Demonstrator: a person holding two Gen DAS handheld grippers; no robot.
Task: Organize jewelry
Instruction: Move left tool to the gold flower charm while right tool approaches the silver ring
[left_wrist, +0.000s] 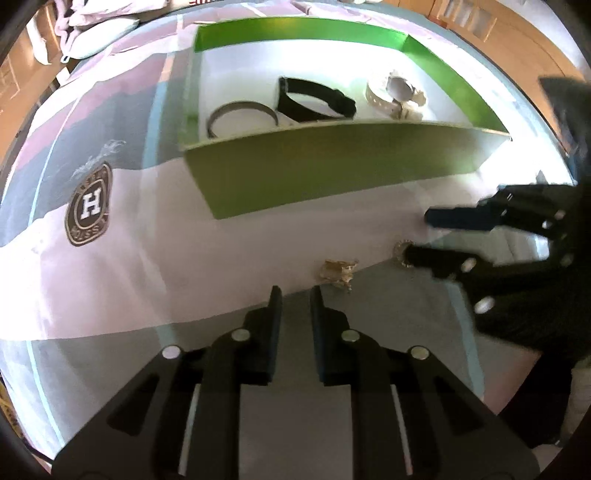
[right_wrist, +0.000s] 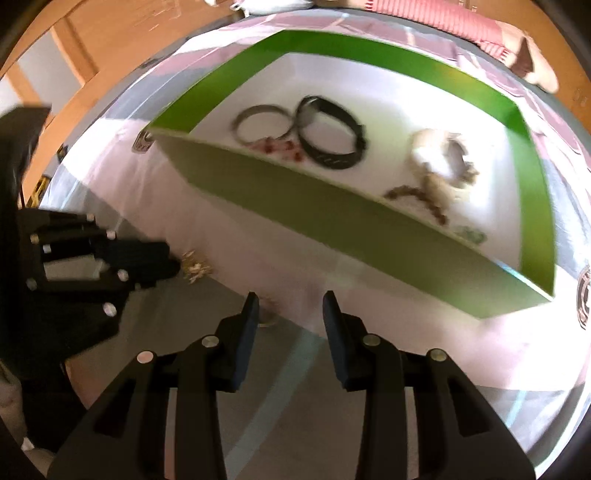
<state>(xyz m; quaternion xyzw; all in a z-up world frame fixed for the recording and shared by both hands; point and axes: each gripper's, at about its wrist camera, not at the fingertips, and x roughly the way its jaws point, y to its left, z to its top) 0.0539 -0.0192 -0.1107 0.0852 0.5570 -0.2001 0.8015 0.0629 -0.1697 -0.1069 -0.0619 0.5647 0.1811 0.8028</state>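
A green box (left_wrist: 332, 173) with a white floor lies on the bedsheet; it also shows in the right wrist view (right_wrist: 332, 225). Inside are a silver bangle (left_wrist: 242, 116), a black watch (left_wrist: 314, 101) and a white watch (left_wrist: 397, 96). A gold piece (left_wrist: 338, 273) lies on the sheet just ahead of my left gripper (left_wrist: 295, 291), which is open and empty. A round gold piece (left_wrist: 400, 253) lies at the lower fingertip of my right gripper (left_wrist: 417, 236), which is open around nothing. In the right wrist view, my right gripper (right_wrist: 290, 299) is open; the left gripper's fingers (right_wrist: 147, 258) touch the gold piece (right_wrist: 195, 267).
The box also holds red beads (right_wrist: 280, 147), a brown bead string (right_wrist: 417, 199) and a green piece (right_wrist: 471, 234). The sheet has a printed H badge (left_wrist: 90, 205). Pillows (left_wrist: 103, 33) lie at the far left, wooden furniture (right_wrist: 74, 55) beyond the bed.
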